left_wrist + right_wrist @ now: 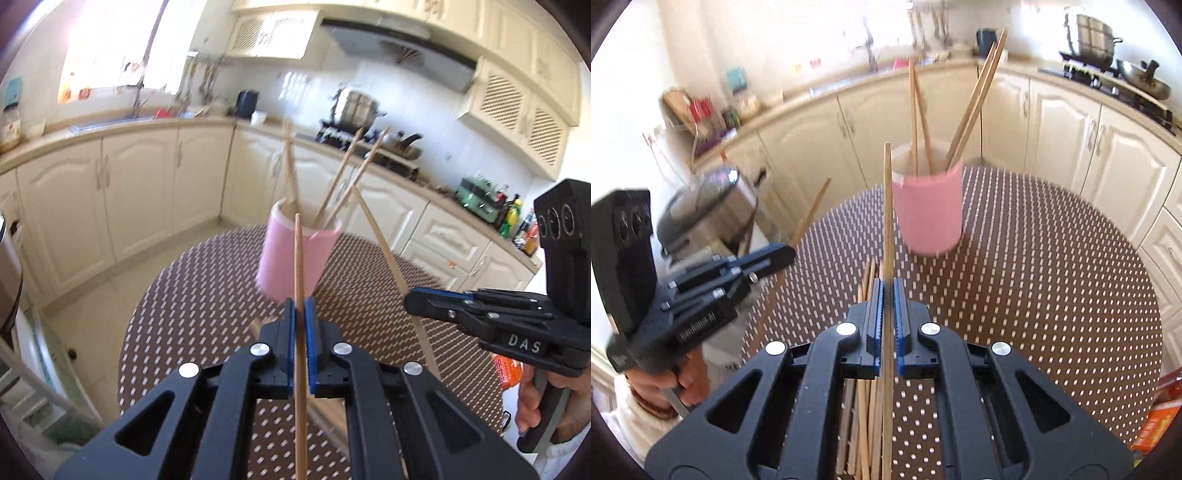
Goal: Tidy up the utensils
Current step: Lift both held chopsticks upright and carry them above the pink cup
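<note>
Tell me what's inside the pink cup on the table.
Four wooden chopsticks stand in the pink cup, leaning against its rim: two near the middle, two tilting right. Their lower ends and the cup's bottom are hidden by its wall.

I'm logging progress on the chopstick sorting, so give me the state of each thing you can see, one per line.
Left gripper: shut on one chopstick.
Right gripper: shut on another chopstick.
Pink cup: upright on the table, four chopsticks standing inside.
Loose chopsticks: lying on the table, not yet sorted.
</note>
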`<state>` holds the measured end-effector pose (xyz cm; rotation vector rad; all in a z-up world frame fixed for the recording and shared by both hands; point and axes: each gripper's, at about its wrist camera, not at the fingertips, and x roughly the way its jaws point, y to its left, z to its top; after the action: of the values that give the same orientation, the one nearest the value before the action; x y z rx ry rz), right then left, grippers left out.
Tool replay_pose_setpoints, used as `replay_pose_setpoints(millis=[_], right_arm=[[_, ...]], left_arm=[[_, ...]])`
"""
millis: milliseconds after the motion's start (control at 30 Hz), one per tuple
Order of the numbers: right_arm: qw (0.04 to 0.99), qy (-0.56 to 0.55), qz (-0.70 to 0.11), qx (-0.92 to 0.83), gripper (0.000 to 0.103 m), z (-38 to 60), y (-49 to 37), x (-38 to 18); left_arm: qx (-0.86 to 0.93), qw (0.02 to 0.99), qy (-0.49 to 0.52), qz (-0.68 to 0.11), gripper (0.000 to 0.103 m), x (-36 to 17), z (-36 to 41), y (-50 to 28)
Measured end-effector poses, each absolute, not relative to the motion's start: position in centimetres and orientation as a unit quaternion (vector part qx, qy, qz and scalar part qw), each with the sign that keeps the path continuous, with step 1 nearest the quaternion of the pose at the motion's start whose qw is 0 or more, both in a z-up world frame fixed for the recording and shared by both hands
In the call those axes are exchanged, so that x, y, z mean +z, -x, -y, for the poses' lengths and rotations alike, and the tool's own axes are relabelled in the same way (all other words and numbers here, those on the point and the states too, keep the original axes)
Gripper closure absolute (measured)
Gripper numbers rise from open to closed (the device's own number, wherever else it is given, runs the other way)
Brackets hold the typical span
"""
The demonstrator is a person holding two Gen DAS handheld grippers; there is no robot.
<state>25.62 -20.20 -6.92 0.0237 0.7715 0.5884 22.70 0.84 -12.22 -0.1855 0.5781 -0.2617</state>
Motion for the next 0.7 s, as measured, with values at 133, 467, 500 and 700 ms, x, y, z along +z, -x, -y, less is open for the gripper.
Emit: replay_pose_setpoints(millis=[133,467,500,700], right_arm=[[0.901,-0.037,-0.327,0.282,0.097,21.4,-25.8,-4.8],[0.926,-0.079,-0.252,0.27,0.097,21.0,-28.3,-1.8],[0.929,-0.081,-0.243,0.267,0.097,20.9,-28.8,-1.6],[0.943,-0.089,-0.197,0.252,0.097,20.0,-31.6,-0.8]], left_arm=[[-0.147,0.954,0.089,-0.246,0.097,-10.2,0.1,-23.5],[-0.153,0.973,0.106,-0.138,0.097,-5.8,1.4,-27.6],[-0.152,0.974,0.109,-0.126,0.097,-5.5,1.5,-28.1],[-0.148,0.98,0.111,-0.077,0.097,-4.5,1.8,-31.7]])
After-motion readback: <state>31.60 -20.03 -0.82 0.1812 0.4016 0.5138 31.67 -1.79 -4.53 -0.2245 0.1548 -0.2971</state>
